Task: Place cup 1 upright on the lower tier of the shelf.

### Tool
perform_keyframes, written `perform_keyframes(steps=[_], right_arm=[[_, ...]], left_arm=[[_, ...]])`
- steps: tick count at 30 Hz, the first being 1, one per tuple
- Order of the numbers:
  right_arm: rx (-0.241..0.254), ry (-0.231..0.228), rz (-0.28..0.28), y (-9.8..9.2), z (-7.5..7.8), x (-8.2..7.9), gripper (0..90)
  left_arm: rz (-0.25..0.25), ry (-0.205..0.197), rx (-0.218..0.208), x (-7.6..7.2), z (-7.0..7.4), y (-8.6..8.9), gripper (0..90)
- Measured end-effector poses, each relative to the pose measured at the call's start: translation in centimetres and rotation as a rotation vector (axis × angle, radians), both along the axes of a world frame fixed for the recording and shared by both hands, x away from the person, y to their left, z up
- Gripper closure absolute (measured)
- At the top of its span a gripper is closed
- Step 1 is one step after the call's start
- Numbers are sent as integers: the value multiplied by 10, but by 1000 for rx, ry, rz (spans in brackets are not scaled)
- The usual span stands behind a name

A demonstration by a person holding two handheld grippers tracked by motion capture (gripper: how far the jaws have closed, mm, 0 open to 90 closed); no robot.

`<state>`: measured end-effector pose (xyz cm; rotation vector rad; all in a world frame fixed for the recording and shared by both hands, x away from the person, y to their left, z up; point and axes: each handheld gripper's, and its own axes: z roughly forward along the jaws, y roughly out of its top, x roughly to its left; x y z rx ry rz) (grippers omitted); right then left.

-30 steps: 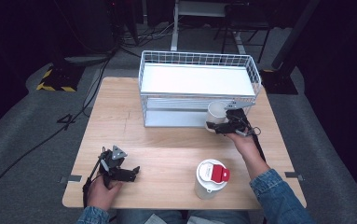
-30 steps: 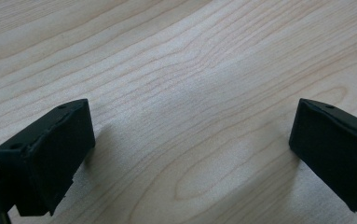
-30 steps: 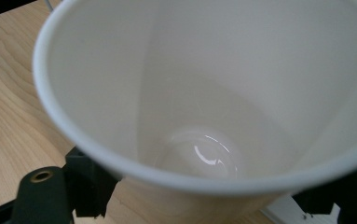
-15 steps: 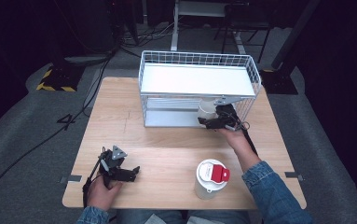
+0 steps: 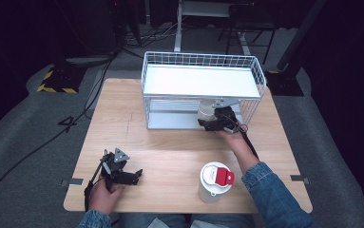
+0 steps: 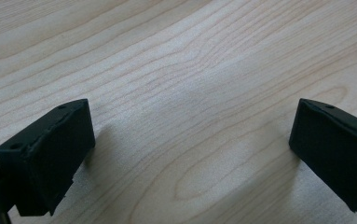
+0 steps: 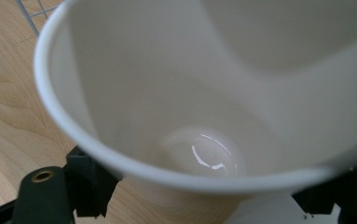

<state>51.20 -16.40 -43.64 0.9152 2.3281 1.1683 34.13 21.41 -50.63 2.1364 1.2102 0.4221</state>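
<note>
My right gripper (image 5: 212,122) is shut on a white paper cup (image 5: 206,110), held at the front right opening of the white wire rack (image 5: 151,71), under its upper shelf. The right gripper view looks down into the empty cup (image 7: 204,93), with the black jaws either side of its base over the wooden table (image 7: 8,107). My left gripper (image 5: 134,175) rests near the table's front left, open, its jaws wide apart over bare wood (image 6: 190,116) with nothing between them.
A white jar with a red and white lid (image 5: 216,180) stands near the table's front edge, right of centre. The rack has a white top shelf (image 5: 201,80) and a lower tray (image 5: 170,119). Dark floor with cables surrounds the table.
My right gripper has carried the cup leftward and slightly down, from beside the rack's right front corner to under the upper shelf. The left gripper has stayed put.
</note>
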Motion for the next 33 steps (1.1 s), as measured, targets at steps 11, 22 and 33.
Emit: perform_keyframes(steps=[11,22,33], right_arm=[[-15,-7,-2,6,-9,2,231],[-10,-23,-13,13,-20,9,231],[-1,-47,-40,18,-31,22,231]], left_arm=[[0,0,0,0,0,0,6],[0,0,0,0,0,0,6],[0,0,0,0,0,0,6]])
